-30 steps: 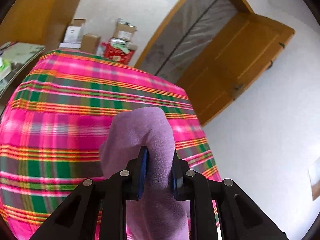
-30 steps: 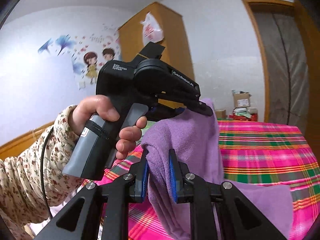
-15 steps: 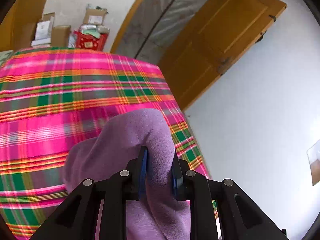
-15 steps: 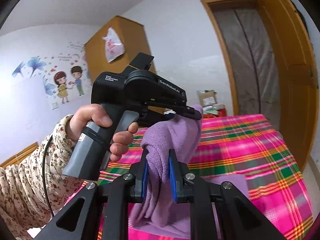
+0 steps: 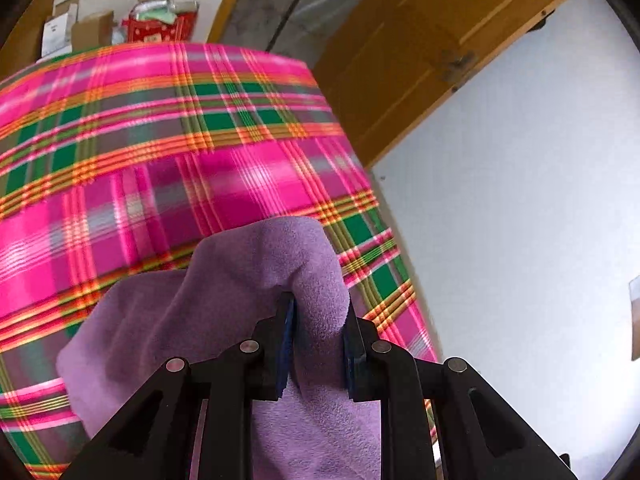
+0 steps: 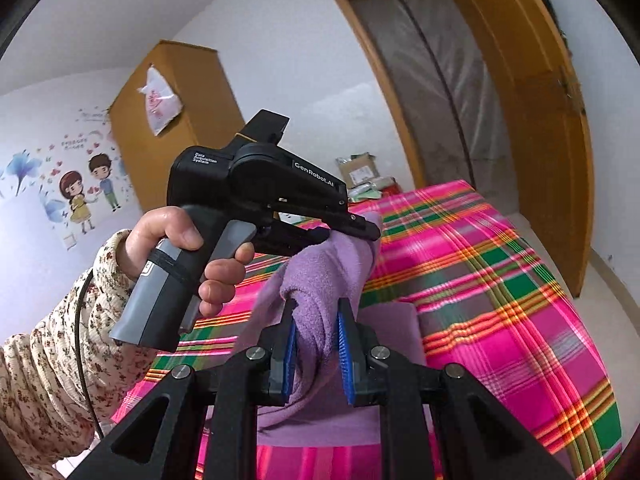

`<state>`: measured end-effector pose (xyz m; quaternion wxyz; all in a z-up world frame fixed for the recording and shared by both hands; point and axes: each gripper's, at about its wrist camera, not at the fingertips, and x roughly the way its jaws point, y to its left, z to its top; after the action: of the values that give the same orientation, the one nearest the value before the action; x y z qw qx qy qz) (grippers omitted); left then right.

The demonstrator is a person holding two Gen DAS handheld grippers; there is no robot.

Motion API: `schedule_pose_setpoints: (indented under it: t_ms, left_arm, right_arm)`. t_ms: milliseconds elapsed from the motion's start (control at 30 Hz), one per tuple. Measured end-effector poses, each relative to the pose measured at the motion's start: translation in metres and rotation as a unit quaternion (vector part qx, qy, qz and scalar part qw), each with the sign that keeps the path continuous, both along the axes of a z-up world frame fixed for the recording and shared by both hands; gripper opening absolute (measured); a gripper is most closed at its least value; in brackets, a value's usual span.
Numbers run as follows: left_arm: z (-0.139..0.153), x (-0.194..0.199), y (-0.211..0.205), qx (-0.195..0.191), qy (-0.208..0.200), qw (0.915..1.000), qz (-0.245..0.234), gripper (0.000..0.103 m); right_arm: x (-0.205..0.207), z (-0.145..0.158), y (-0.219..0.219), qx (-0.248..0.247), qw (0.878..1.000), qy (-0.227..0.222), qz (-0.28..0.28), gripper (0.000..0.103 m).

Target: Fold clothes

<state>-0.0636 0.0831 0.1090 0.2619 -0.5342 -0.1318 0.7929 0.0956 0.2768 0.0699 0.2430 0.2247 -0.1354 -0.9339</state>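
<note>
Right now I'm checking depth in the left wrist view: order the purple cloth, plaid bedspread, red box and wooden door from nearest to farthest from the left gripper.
1. Purple cloth, clamped in the left gripper.
2. Plaid bedspread, just beyond.
3. Red box, past the bed's far edge.
Wooden door, upper right: too close to call against the box.

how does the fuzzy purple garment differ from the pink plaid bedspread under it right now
The fuzzy purple garment is one plain colour; the pink plaid bedspread is crossed with green and orange stripes. The garment is bunched and lifted, clamped by the left gripper and the right gripper; the bedspread lies spread flat, gripped by neither. The garment covers only a small patch; the bedspread covers the whole bed. Both are soft fabric.
</note>
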Motion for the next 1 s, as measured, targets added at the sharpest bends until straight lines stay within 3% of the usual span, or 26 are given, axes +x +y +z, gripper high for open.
schedule_pose_setpoints:
  t_ms: [333, 467, 700, 867, 1000]
  left_arm:
    - [-0.038, -0.016, 0.025, -0.035, -0.020, 0.9990, -0.019, 0.023]
    - [-0.042, -0.021, 0.024, -0.018, -0.021, 0.9994, -0.022, 0.028]
    - [-0.039, -0.017, -0.002, 0.006, -0.005, 0.9999, -0.007, 0.028]
    - [-0.035, -0.005, -0.041, 0.028, 0.007, 0.9991, 0.032, 0.028]
    - [-0.032, 0.007, -0.059, 0.015, 0.026, 0.9988, 0.038, 0.028]
  right_arm:
    - [-0.021, -0.038, 0.026, -0.012, 0.998, -0.049, -0.025, 0.019]
    - [-0.027, -0.053, 0.034, -0.020, 0.997, -0.069, -0.029, 0.020]
    - [-0.029, -0.065, 0.046, -0.036, 0.994, -0.091, -0.038, 0.023]
    - [-0.028, -0.074, 0.061, -0.053, 0.991, -0.113, -0.057, 0.027]
    - [-0.024, -0.077, 0.078, -0.056, 0.987, -0.120, -0.090, 0.027]
